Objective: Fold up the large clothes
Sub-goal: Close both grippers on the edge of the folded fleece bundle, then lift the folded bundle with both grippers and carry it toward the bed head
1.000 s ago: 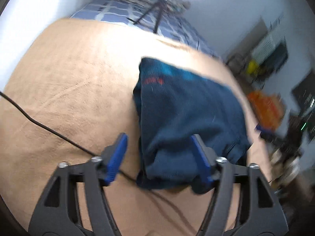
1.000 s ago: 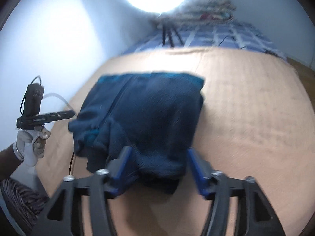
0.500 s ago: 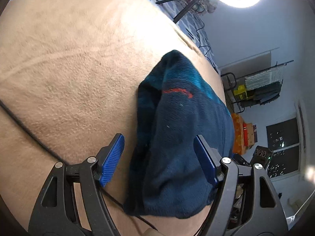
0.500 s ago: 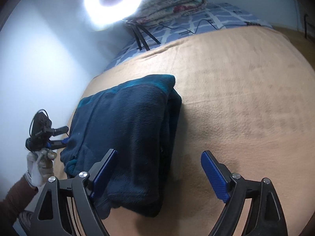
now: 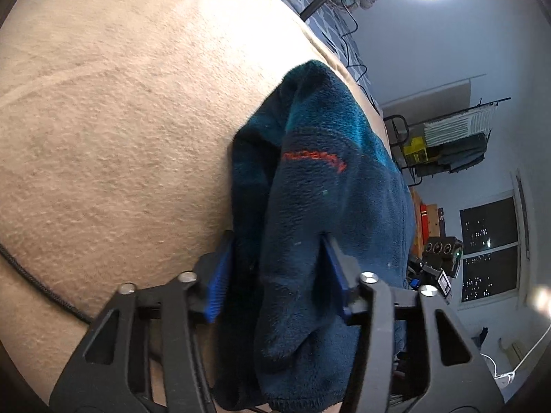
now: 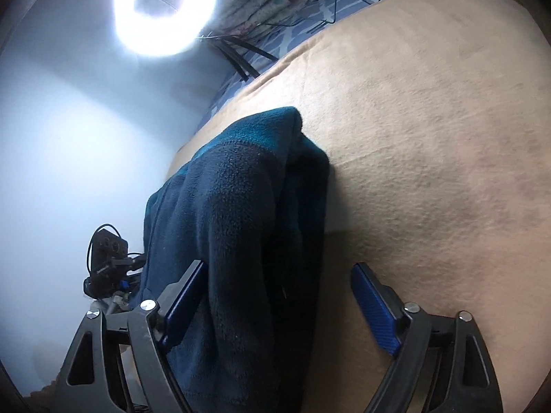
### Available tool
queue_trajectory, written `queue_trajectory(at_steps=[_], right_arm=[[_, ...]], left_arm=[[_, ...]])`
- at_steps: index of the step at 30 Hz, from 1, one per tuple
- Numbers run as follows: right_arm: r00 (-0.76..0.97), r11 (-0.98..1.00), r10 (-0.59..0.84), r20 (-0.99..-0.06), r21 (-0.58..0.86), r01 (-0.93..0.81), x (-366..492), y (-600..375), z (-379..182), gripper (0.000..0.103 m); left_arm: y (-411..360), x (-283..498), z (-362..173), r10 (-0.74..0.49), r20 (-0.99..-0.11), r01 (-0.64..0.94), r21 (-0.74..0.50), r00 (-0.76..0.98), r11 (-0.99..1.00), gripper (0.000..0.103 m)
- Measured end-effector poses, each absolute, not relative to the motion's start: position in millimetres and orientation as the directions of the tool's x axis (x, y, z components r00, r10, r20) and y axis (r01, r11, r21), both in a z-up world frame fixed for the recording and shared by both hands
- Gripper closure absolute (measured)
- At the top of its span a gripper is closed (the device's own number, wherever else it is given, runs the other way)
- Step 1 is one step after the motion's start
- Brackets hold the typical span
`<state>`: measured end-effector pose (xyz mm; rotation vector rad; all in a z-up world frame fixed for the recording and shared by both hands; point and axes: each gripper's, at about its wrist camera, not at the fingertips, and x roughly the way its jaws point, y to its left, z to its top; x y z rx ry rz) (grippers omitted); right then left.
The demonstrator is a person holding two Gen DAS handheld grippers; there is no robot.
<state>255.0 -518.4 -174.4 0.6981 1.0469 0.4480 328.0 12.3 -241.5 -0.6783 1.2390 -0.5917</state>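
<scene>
L gripper, open 0.5 s ago, now clamped on near edge of my folded navy fleece, lying on tan blanket. R gripper unchanged: spread wide, straddling fleece's right edge.

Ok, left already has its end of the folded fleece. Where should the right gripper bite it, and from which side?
Grip the near thick folded edge of the fleece, coming in level from the near side along the tan blanket. The layers already sit between the open right gripper fingers, so close there, mirroring the left gripper.
</scene>
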Motion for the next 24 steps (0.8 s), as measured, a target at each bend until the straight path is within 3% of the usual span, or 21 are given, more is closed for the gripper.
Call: queue_trajectory(at_steps=[1, 3, 5, 9, 15, 24], right_arm=[[0.442, 0.690, 0.653, -0.615, 0.724, -0.012, 255, -518, -176, 0.024], [0.424, 0.650, 0.690, -0.586, 0.760, -0.009, 256, -513, -181, 0.040], [0.412, 0.624, 0.712, -0.569, 0.781, -0.001, 255, -510, -184, 0.046], [0.410, 0.655, 0.693, -0.593, 0.756, -0.015, 252, -504, -174, 0.069], [0.424, 0.789, 0.579, -0.696, 0.609, -0.078, 249, -484, -143, 0.079], [0.461, 0.889, 0.454, -0.763, 0.423, -0.176, 232, -464, -98, 0.083]], left_arm=[[9, 328, -240, -0.722, -0.652, 0.046, -0.734, 0.232, 0.678, 0.058], [6, 329, -239, -0.709, -0.664, 0.055, -0.719, 0.238, 0.692, 0.060], [3, 325, -234, -0.692, -0.678, 0.065, -0.701, 0.249, 0.710, 0.063], [-11, 320, -215, -0.615, -0.734, 0.132, -0.606, 0.287, 0.785, 0.071], [-29, 302, -190, -0.531, -0.771, 0.204, -0.491, 0.352, 0.847, 0.076], [-57, 265, -144, -0.470, -0.763, 0.317, -0.357, 0.444, 0.879, 0.080]])
